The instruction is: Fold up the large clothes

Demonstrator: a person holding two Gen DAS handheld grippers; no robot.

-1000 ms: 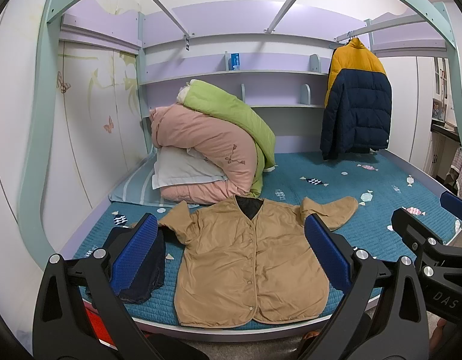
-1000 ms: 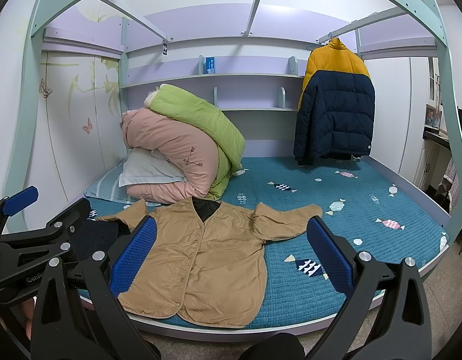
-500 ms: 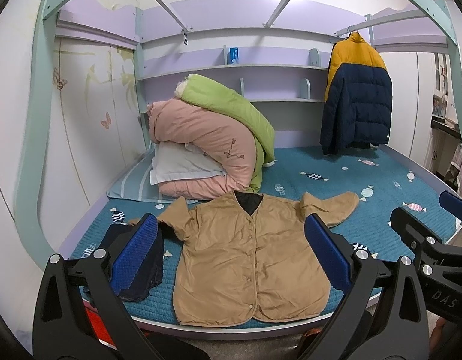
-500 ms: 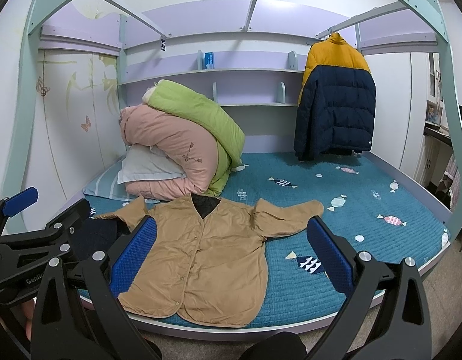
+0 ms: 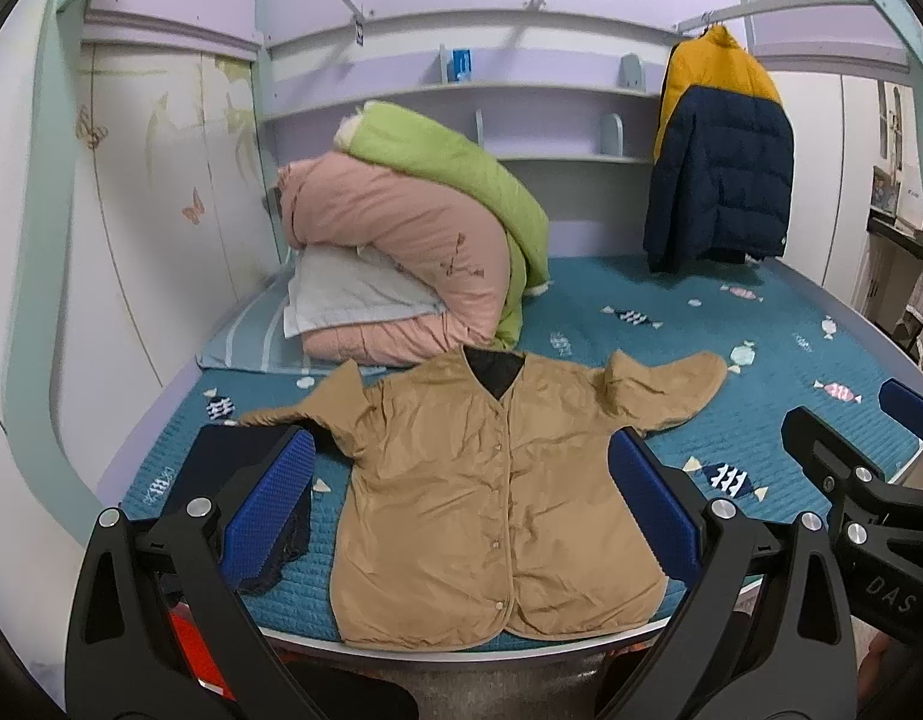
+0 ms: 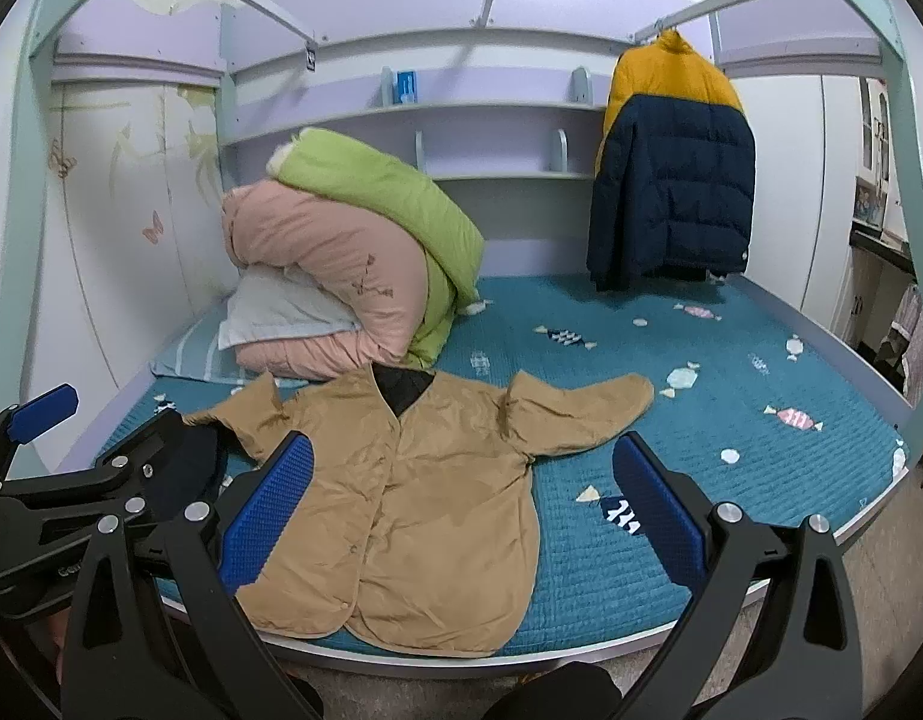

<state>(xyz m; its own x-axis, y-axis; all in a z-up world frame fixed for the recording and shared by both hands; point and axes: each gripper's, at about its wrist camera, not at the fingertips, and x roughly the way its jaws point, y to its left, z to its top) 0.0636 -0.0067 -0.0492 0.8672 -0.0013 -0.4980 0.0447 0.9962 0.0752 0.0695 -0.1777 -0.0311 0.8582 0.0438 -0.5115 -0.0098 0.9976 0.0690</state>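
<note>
Left gripper (image 5: 461,510): jaws wide apart, empty, held off the near bed edge.
Dark navy garment (image 5: 233,450): bunched at the left of the teal quilted bed (image 5: 671,312).
Tan button-front padded jacket (image 5: 485,492): flat, face up, both sleeves spread, hem at the near edge.
Right gripper (image 6: 461,510): jaws wide apart, empty.
Progress: no fold made; sleeves and body remain.
</note>
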